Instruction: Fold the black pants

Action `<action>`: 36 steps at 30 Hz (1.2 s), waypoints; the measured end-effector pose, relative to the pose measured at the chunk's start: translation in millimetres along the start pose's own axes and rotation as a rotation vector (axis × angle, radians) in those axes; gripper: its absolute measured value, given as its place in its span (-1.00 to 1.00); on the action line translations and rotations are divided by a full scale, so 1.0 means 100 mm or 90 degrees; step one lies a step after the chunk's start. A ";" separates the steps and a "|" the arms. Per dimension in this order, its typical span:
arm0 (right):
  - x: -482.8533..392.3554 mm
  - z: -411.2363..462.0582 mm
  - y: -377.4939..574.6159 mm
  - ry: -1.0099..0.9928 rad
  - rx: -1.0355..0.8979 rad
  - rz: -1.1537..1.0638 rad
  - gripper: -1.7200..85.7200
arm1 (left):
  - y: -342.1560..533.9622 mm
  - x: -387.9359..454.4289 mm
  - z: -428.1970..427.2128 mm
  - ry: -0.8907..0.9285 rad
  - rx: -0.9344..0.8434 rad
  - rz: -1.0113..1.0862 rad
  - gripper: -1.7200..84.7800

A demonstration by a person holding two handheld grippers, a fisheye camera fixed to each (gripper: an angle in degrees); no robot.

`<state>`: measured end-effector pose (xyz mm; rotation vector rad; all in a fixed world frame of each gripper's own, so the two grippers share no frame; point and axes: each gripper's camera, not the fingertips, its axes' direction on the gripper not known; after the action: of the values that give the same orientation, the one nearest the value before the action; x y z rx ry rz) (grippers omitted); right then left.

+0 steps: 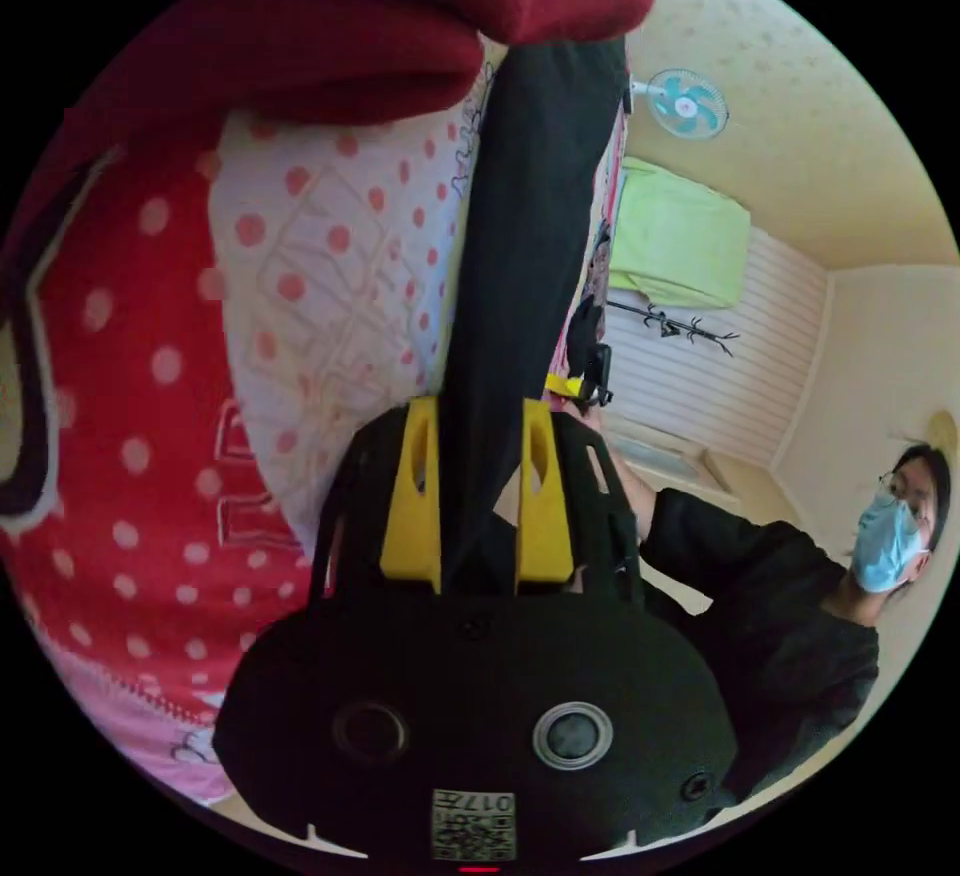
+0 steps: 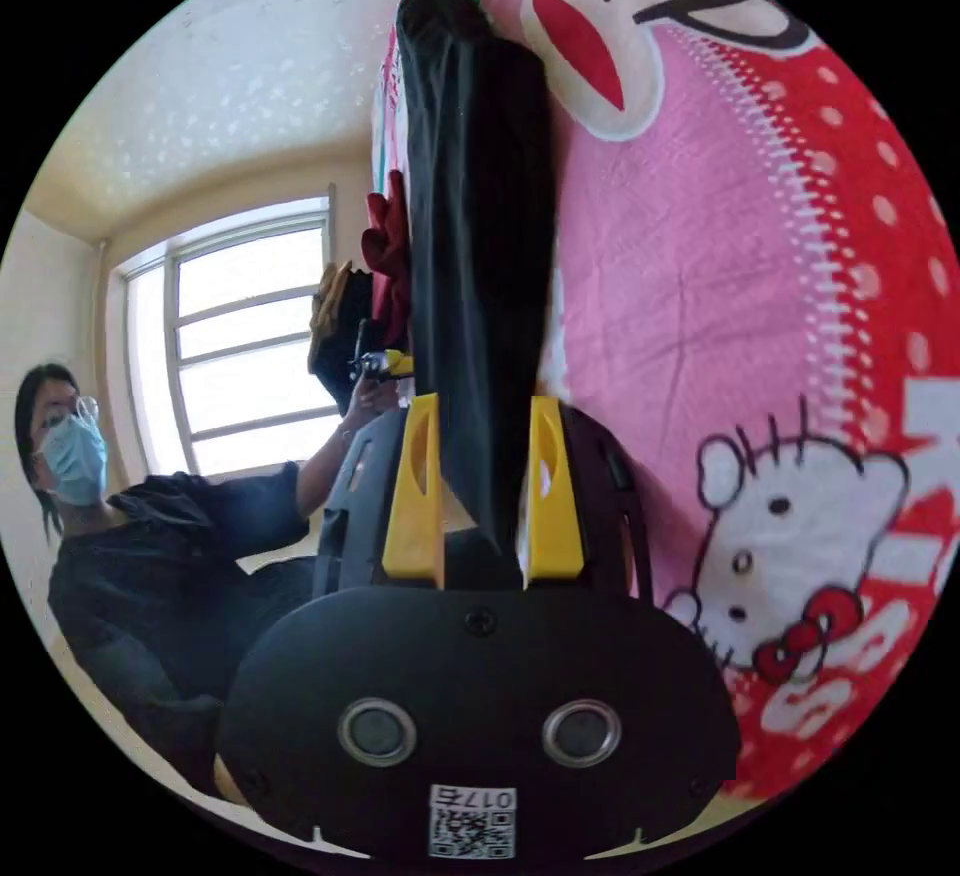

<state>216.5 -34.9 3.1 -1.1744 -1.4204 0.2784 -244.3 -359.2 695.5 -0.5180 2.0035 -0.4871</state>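
Observation:
The black pants run as a taut band away from my left gripper, whose yellow jaws press on the cloth from both sides. In the right gripper view the black pants stretch out the same way from my right gripper, clamped between its yellow jaws. The other gripper is small at the far end of the band in the left gripper view, and the left one is seen past the cloth in the right gripper view, in the person's hand. The pants hang just over the bedspread.
A red and pink cartoon-print bedspread lies under the pants, also seen as the bedspread. A dark red garment lies at the bed's far end. A masked person in black stands beside the bed. A window, a wall fan and a green cloth are behind.

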 end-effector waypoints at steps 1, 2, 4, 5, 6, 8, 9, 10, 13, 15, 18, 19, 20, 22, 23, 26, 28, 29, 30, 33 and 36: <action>0.02 0.06 -0.06 -0.011 -0.008 0.006 -0.71 | -0.09 -0.02 0.12 -0.001 -0.030 0.000 -0.76; 0.04 0.17 -0.15 -0.017 -0.028 0.014 -0.75 | -0.14 -0.05 0.27 0.029 -0.059 0.001 -0.77; 0.01 0.27 -0.23 -0.019 -0.043 0.038 -0.84 | -0.17 -0.09 0.51 0.102 -0.125 -0.028 -0.83; -0.10 0.25 -0.22 -0.042 -0.039 0.024 -0.88 | -0.13 0.01 0.54 0.088 -0.131 -0.016 -0.87; -0.27 0.17 -0.15 -0.059 -0.028 0.001 -0.90 | -0.09 0.12 0.51 0.064 -0.123 0.010 -0.88; -0.69 -0.01 0.05 -0.093 0.001 -0.048 -0.93 | 0.19 0.70 0.28 0.032 -0.082 0.123 -0.92; -1.10 -0.16 0.23 -0.122 0.014 -0.096 -0.94 | 0.30 0.88 0.22 0.053 -0.077 0.155 -0.92; -1.34 -0.24 0.33 -0.134 0.021 -0.131 -0.95 | 0.55 1.29 0.08 0.090 -0.063 0.232 -0.93; -2.64 -0.72 0.86 -0.144 0.057 -0.307 -0.96 | 1.31 2.47 -0.31 0.088 -0.011 0.422 -0.93; -3.65 -1.07 1.21 -0.116 0.065 -0.448 -0.96 | 1.75 3.18 -0.50 0.072 0.017 0.525 -0.92; -4.57 -1.42 1.38 -0.082 0.086 -0.564 -0.97 | 2.27 4.15 -0.69 -0.003 0.074 0.649 -0.90; -4.69 -1.48 1.35 -0.077 0.092 -0.569 -0.97 | 2.34 4.39 -0.77 -0.014 0.105 0.653 -0.88; -4.85 -1.58 1.26 -0.060 0.098 -0.574 -0.97 | 2.31 4.53 -0.84 -0.010 0.131 0.630 -0.88; -4.91 -1.68 1.00 -0.015 0.108 -0.551 -0.97 | 2.14 4.56 -0.89 -0.024 0.170 0.577 -0.87; -4.84 -1.71 0.75 0.010 0.111 -0.517 -0.97 | 1.95 4.50 -0.89 -0.050 0.188 0.529 -0.87; -4.42 -1.73 0.02 0.009 0.106 -0.423 -0.97 | 1.39 4.21 -0.82 -0.097 0.185 0.449 -0.87; -4.12 -1.76 -0.36 -0.031 0.126 -0.379 -0.97 | 1.06 3.99 -0.81 -0.074 0.193 0.415 -0.87; -3.93 -1.76 -0.57 -0.040 0.142 -0.359 -0.97 | 0.88 3.83 -0.81 -0.055 0.206 0.391 -0.87; -3.77 -1.74 -0.70 -0.036 0.156 -0.349 -0.97 | 0.80 3.75 -0.80 -0.048 0.211 0.381 -0.87; -3.33 -1.56 -0.81 0.004 0.149 -0.300 -0.96 | 0.59 3.31 -0.62 -0.060 0.219 0.326 -0.86; -2.61 -1.18 -0.66 0.113 0.075 -0.220 -0.95 | 0.64 2.62 -0.10 -0.153 0.171 0.222 -0.82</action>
<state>227.5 -318.0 -75.9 -0.8197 -1.4014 0.0139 -377.1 -448.1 478.2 -0.0529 1.7155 -0.4446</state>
